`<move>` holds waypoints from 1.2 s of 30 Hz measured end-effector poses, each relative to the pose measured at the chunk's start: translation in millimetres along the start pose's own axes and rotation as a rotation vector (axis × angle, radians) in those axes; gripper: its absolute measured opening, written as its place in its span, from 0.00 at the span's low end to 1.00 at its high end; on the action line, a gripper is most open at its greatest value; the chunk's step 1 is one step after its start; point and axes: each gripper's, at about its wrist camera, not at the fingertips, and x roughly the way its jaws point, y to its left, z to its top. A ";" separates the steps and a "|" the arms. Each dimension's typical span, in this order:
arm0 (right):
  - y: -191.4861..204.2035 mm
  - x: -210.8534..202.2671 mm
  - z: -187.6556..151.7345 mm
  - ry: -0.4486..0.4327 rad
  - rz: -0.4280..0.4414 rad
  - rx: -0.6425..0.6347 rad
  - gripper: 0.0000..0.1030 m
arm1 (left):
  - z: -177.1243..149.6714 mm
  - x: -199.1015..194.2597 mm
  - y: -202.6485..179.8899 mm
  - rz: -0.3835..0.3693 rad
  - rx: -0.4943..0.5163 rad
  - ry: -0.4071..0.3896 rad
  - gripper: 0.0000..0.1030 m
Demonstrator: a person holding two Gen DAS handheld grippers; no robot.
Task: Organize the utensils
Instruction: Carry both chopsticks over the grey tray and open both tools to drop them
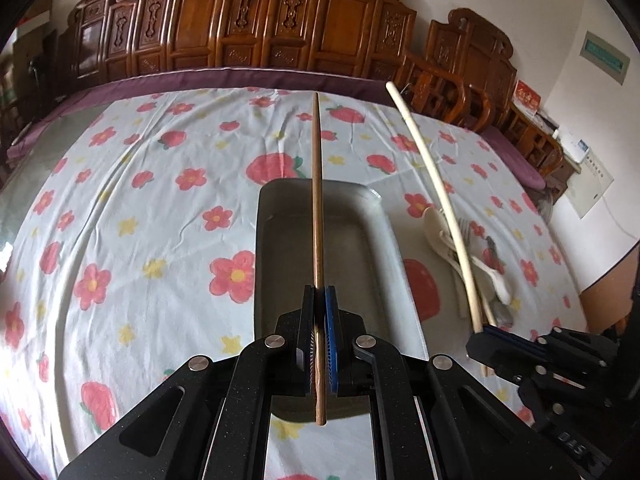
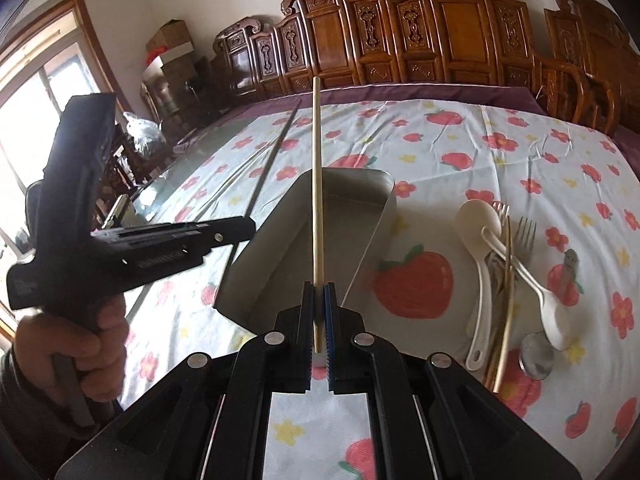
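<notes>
My left gripper [image 1: 319, 292] is shut on a dark brown chopstick [image 1: 317, 200] that points forward over the grey metal tray [image 1: 280, 240]. My right gripper [image 2: 319, 288] is shut on a pale wooden chopstick [image 2: 317, 184], also held above the tray [image 2: 376, 216]. The right gripper [image 1: 486, 330] shows at the right of the left wrist view with its pale chopstick [image 1: 436, 200]. The left gripper [image 2: 240, 230] shows at the left of the right wrist view with its dark chopstick [image 2: 272, 156]. A pile of utensils [image 2: 508, 276] lies right of the tray: white spoons, forks, a metal spoon, chopsticks.
The table has a white cloth with red flowers and strawberries [image 2: 416, 284]. Carved wooden chairs [image 2: 400, 36] line the far edge. A window [image 2: 36, 120] and boxes are at the left. The person's hand [image 2: 80, 344] holds the left gripper.
</notes>
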 end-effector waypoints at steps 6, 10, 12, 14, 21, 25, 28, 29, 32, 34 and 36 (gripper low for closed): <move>4.4 7.9 4.6 -0.004 -0.006 0.013 0.06 | -2.6 15.5 6.5 0.018 -0.005 0.036 0.04; 6.0 8.6 8.3 -0.012 -0.009 0.017 0.06 | -5.8 21.3 7.7 0.023 -0.006 0.045 0.04; 6.8 9.1 9.3 -0.014 -0.011 0.018 0.06 | -6.6 25.5 8.2 0.026 -0.005 0.052 0.04; 7.1 9.7 9.2 -0.014 -0.016 0.020 0.06 | -8.7 29.2 8.3 0.036 -0.001 0.062 0.04; 8.5 16.2 7.5 0.006 -0.030 0.032 0.06 | -8.1 22.2 10.9 0.037 -0.001 0.051 0.17; 11.8 23.1 4.6 0.027 -0.042 0.039 0.06 | -5.2 9.8 16.0 0.037 -0.005 0.025 0.17; 16.4 31.2 1.5 0.050 -0.054 0.031 0.06 | -1.8 0.7 21.2 0.049 -0.009 0.001 0.17; 17.6 34.3 0.7 0.059 -0.058 0.029 0.06 | -0.3 -3.3 24.6 0.051 -0.013 -0.009 0.17; 21.3 43.0 -1.3 0.084 -0.066 0.032 0.06 | 3.6 -10.8 32.1 0.060 -0.025 -0.028 0.17; 23.1 48.4 -2.1 0.097 -0.069 0.035 0.06 | 5.7 -14.5 36.7 0.067 -0.029 -0.039 0.17; 24.2 52.3 -2.6 0.107 -0.072 0.030 0.06 | 7.5 -17.6 41.1 0.071 -0.033 -0.047 0.17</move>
